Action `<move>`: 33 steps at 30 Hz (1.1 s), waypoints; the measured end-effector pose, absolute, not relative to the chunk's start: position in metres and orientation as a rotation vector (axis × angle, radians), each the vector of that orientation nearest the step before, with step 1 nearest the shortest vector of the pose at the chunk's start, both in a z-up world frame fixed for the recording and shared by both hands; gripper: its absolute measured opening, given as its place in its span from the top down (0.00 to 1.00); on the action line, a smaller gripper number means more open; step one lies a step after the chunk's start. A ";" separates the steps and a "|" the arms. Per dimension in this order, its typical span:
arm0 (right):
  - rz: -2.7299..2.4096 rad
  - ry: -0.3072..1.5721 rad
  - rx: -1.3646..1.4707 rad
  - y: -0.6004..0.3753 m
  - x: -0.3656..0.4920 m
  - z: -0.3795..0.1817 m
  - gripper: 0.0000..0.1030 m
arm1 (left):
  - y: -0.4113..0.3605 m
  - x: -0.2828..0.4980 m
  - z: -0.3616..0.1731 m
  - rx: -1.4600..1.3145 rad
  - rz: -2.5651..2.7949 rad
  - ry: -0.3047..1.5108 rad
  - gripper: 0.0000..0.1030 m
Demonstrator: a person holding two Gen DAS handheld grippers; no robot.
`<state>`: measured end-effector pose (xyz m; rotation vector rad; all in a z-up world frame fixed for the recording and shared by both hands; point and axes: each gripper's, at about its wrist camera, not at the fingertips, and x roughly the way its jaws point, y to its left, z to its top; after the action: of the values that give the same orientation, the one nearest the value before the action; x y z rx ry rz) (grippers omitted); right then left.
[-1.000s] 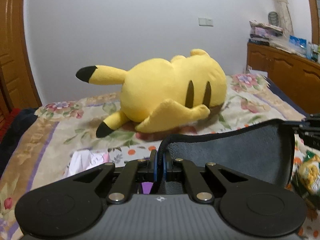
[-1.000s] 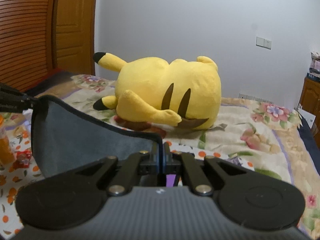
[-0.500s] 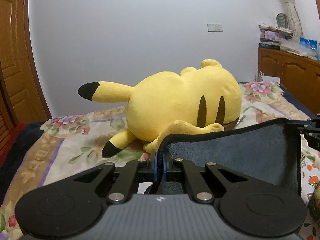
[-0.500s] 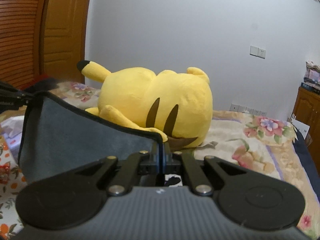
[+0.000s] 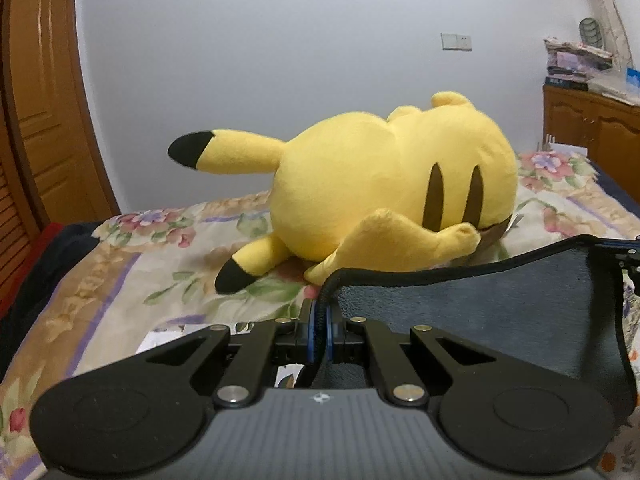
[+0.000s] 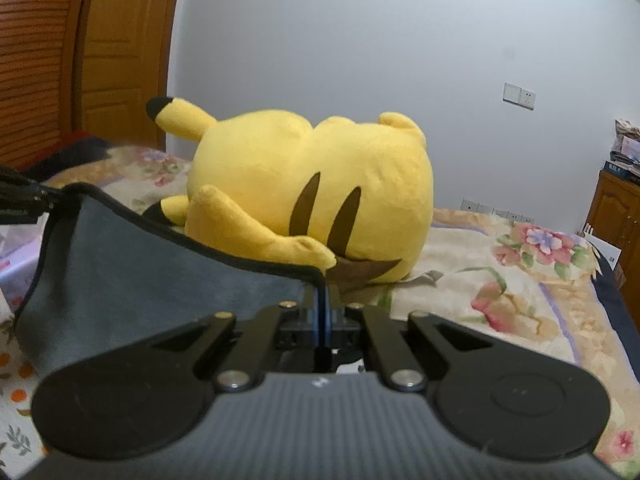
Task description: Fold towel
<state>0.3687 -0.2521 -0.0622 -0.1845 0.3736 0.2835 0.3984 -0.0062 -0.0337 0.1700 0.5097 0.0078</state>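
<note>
Grey plush fabric with a black piped hem, the towel (image 5: 500, 312) is stretched in the air between the two grippers, above the flower-printed bedspread (image 5: 120, 280). Its lower part drops out of sight behind each gripper's black body, so how far it hangs and whether it touches the bed cannot be made out.

The left gripper (image 5: 320, 320) has its blue-padded fingers pressed together on one top corner of the towel; the hem rises out of the narrow slit between them and runs off to the right. At the far right edge of that view the other corner meets a dark piece of hardware that is mostly cut off by the frame.

The right gripper (image 6: 322, 312) is likewise clamped on its corner, the hem entering the closed fingers from the left. The towel (image 6: 160, 280) slopes up and away to the left edge, where only a sliver of the other gripper shows.

Beyond the top hem lies a yellow plush toy with black-tipped ears (image 6: 312, 192), its lower edge partly hidden by the towel.
</note>
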 end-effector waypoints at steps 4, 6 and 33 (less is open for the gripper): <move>0.277 0.392 -0.191 -0.249 0.377 -0.072 0.97 | -0.009 0.405 -0.049 0.204 0.033 0.527 0.92; 0.269 0.407 -0.198 -0.247 0.382 -0.079 0.97 | -0.010 0.408 -0.056 0.209 0.039 0.533 0.92; 0.273 0.496 -0.148 -0.237 0.373 -0.087 0.71 | -0.033 0.397 -0.065 0.234 -0.005 0.563 0.43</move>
<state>0.3729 -0.2367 -0.0869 -0.1480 0.4963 0.2728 0.3967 -0.0328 -0.0647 0.2343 0.5632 -0.0052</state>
